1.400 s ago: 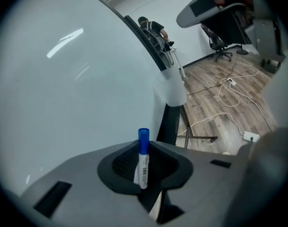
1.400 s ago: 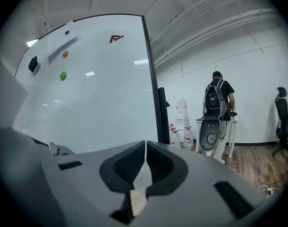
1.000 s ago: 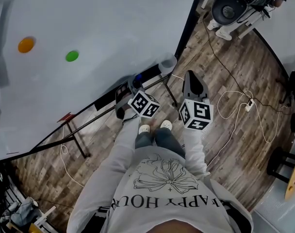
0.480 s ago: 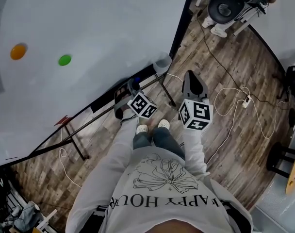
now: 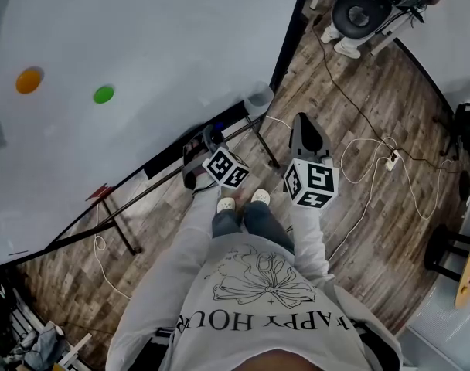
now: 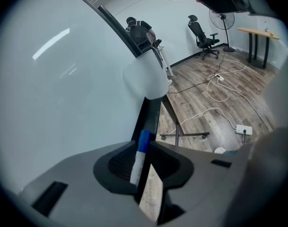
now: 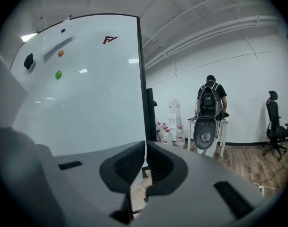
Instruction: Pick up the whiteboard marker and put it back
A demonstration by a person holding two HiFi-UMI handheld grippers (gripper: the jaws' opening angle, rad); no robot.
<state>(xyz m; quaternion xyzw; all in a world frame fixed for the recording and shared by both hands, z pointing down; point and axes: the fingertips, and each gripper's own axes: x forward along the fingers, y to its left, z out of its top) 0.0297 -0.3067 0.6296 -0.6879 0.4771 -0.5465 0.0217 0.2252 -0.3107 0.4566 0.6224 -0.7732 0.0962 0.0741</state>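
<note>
**Marker clamped in the left claw beside the whiteboard's lower ledge**

The left claw [image 6: 144, 148] is closed on the whiteboard marker [image 6: 139, 156]. The marker is a white barrel with a blue cap, pinched upright between the two dark pads at lower centre of the left gripper view. Its blue end points up the frame toward the black ledge [image 6: 151, 115] that runs along the bottom edge of the whiteboard [image 6: 63, 79]. Whether the cap touches that ledge cannot be told. A pale, translucent corner cap [image 6: 145, 78] sits at the end of the ledge, above the marker.

In the head view the left claw [image 5: 196, 158] lies at frame centre, against the ledge [image 5: 169, 159]. The whiteboard [image 5: 165, 37] fills the upper left. On it are an orange magnet [image 5: 28, 81] and a green magnet [image 5: 103, 94], well away from the claw.

The right claw [image 7: 145, 148] has its pads drawn together with nothing between them. In the head view it [image 5: 306, 132] is right of centre, over the wooden floor [image 5: 374, 114] and apart from the board. White cables [image 5: 374, 168] trail across the floor at right. In the right gripper view a person with a backpack [image 7: 211, 98] stands at right of centre, far behind the claw.
</note>
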